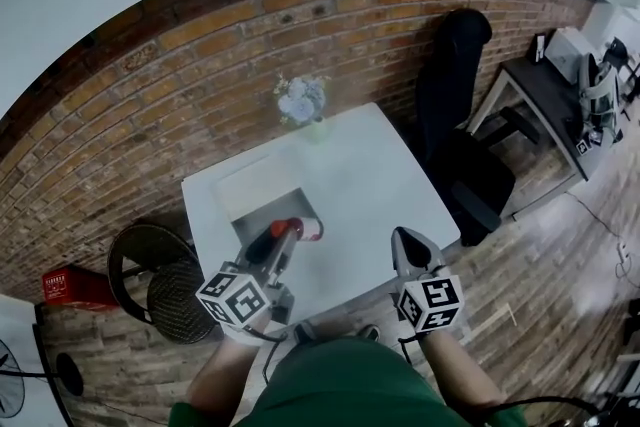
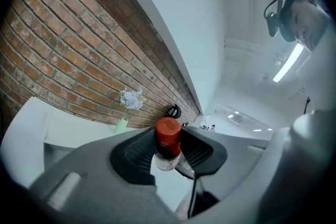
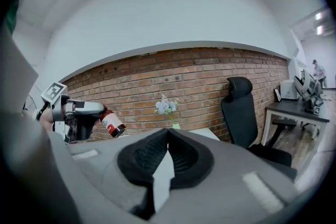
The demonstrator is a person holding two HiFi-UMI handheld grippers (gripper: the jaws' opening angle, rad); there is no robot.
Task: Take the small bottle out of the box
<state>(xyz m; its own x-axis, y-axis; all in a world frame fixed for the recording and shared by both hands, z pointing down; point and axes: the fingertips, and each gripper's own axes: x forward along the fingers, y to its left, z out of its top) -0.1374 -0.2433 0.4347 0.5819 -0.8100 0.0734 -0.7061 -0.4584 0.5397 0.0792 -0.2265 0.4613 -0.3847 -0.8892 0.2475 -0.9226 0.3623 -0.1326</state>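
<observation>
My left gripper [image 1: 288,235] is shut on a small bottle [image 1: 303,229] with a red cap and holds it in the air, tilted, just off the near right corner of the open white box [image 1: 250,192]. In the left gripper view the bottle [image 2: 168,143] sits squeezed between the two dark pads of the gripper [image 2: 169,150]. The right gripper view shows the same bottle [image 3: 112,124] sticking out of the left gripper [image 3: 84,113]. Lower at the table's front right, my right gripper [image 1: 406,243] is shut with nothing in it [image 3: 167,139].
The white table [image 1: 360,185] stands against a brick wall. A vase of pale flowers [image 1: 302,102] is at its far edge. A black office chair [image 1: 455,125] stands to the right, with a dark desk [image 1: 545,85] beyond it. Fans [image 1: 165,285] stand on the floor at left.
</observation>
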